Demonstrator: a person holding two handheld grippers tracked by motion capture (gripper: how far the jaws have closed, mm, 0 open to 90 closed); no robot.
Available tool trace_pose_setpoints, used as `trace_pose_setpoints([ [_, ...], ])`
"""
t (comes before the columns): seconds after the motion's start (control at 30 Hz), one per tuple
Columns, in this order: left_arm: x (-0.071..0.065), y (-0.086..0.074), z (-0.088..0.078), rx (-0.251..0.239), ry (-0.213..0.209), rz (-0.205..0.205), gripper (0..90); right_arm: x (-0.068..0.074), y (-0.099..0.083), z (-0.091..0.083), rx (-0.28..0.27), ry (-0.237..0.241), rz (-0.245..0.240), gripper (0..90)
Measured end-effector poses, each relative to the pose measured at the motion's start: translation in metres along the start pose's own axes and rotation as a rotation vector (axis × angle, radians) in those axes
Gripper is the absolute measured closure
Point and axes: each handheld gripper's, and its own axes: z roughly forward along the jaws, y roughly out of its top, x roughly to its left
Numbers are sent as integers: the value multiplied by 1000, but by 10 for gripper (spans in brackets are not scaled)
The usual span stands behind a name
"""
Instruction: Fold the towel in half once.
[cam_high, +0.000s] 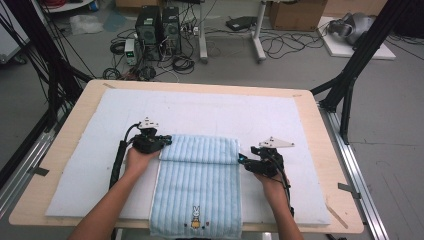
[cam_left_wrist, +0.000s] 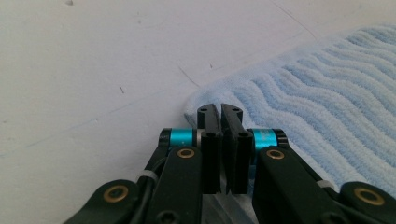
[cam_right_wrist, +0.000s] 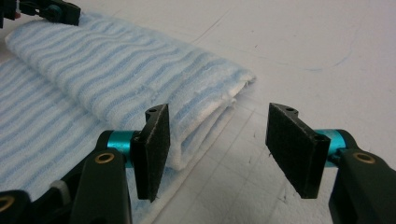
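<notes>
nearest us, the light blue striped towel (cam_high: 197, 187) hangs over the front edge of the table (cam_high: 320, 150), on the white mat (cam_high: 100, 150), its far end folded back on itself. we judge it soft, light and limp, best pinched at the fold's corners. left gripper (cam_left_wrist: 220, 112) is closed at the fold's left corner, nothing seen between its jaws. right gripper (cam_right_wrist: 217, 140) stands apart, empty, beside the right corner.
</notes>
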Motion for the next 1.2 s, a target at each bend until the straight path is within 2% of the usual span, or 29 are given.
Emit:
trace_pose_setpoints([
  [0.23,3,3,-14,-87,-60,-62,870,2,1,5,6,-14,7,368],
  [0.37,3,4,-20,-93,-77,-67,871,6,4,8,3,-17,9,356],
  [0.5,3,4,-27,-114,-98,-77,871,12,12,9,-9,-28,-17,357],
  [0.63,3,3,-29,-116,-101,-79,871,11,25,15,-19,-34,-8,383],
  [0.73,4,3,-31,-123,-107,-83,871,9,36,28,15,-28,-5,427],
  [0.9,2,3,-30,-120,-116,-91,870,6,51,62,130,-43,5,444],
  [0.97,2,3,-29,-119,-119,-88,870,6,54,74,176,-52,-16,490],
  [1.07,2,3,-30,-123,-120,-94,870,4,54,84,217,-71,-2,563],
  [1.1,2,3,-31,-125,-122,-94,870,2,54,83,212,-69,1,618],
  [1.17,2,3,-32,-131,-125,-97,870,-2,53,83,228,-36,-4,778],
  [1.2,2,4,-32,-132,-126,-95,870,-2,52,82,234,-39,-16,810],
])
